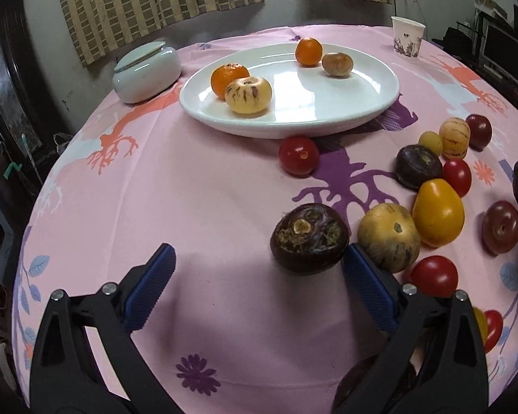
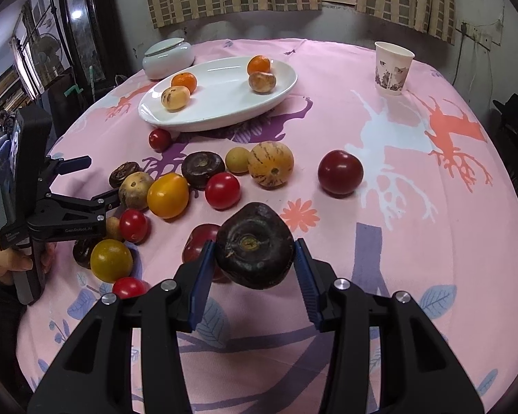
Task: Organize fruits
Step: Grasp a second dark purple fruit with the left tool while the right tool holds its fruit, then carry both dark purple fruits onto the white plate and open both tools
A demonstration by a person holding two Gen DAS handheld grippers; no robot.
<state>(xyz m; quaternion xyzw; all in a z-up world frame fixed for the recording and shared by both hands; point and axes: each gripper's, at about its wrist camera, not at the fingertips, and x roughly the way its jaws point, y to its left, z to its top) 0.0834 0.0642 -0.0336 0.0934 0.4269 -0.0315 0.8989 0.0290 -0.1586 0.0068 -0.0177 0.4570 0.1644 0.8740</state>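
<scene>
Pink printed tablecloth (image 2: 414, 207) covers the round table. White oval plate (image 1: 345, 103) sits at the far side with two tangerines and two striped pale melons on it; celadon lidded jar (image 1: 146, 70) just left of the plate, paper cup (image 2: 393, 69) far right. Loose fruit pile lies in front of the plate: red tomatoes, yellow tomatoes, dark water chestnuts. Right gripper (image 2: 253, 269) is clamped on a dark water chestnut (image 2: 253, 246), lifted above the cloth. Left gripper (image 1: 259, 276) has its jaws spread wide, nothing gripped; another water chestnut (image 1: 309, 238) lies on the cloth, touching or nearly touching its right pad.
</scene>
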